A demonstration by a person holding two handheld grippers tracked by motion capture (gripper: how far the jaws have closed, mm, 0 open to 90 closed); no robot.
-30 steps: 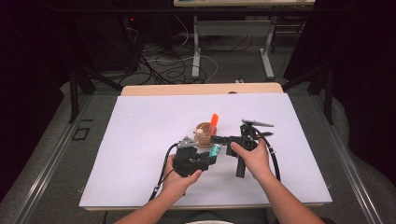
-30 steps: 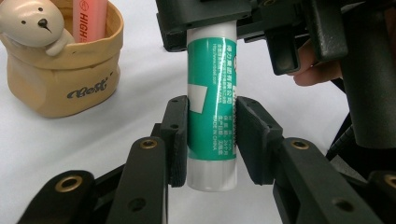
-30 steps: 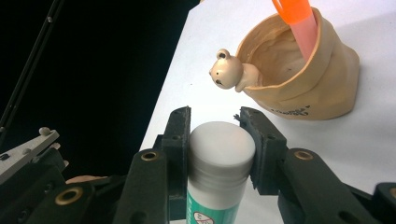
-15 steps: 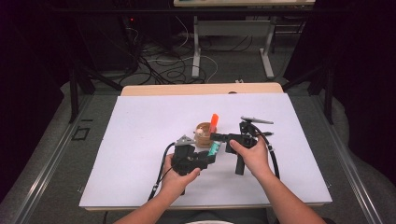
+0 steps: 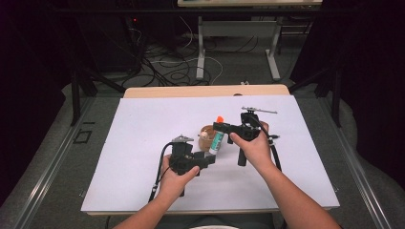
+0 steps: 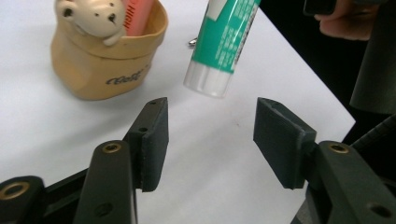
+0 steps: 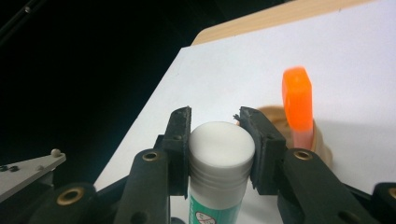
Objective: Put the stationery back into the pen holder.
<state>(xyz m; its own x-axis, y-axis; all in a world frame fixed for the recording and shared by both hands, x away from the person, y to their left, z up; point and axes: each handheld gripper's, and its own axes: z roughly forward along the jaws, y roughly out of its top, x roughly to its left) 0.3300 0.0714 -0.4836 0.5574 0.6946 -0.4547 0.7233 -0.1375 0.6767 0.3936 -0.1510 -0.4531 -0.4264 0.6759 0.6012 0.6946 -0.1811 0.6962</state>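
Your right gripper [image 7: 214,128] has its pads clamped on the white capped end of the glue stick [image 7: 215,177], one pad on each side of the cap, and the green-and-white tube hangs down below the jaws, clear of the table. Your left gripper [image 6: 210,140] is released: its jaws have just been opening, nothing sits between the pads, and the round white end of the glue stick [image 6: 223,44] hovers just above and beyond the gap, touching neither pad.

Now the scene, biggest first. The white table top [image 5: 143,119] spreads under both your hands, with a strip of bare wood along its far edge. From the high view your right gripper [image 5: 222,130] reaches in from the right with the glue stick [image 5: 216,142] slanting down off its tip, and your left gripper [image 5: 208,160] sits low and near you, aimed up at the tube's lower end. Just beyond the tube stands the tan holder cup [image 6: 100,60], upright on the table, with a small cream bear figure [image 6: 93,18] peeking over its rim. An orange-topped, comb-like piece [image 7: 297,105] stands inside that cup, poking above the rim, close beside the held tube but apart from it.
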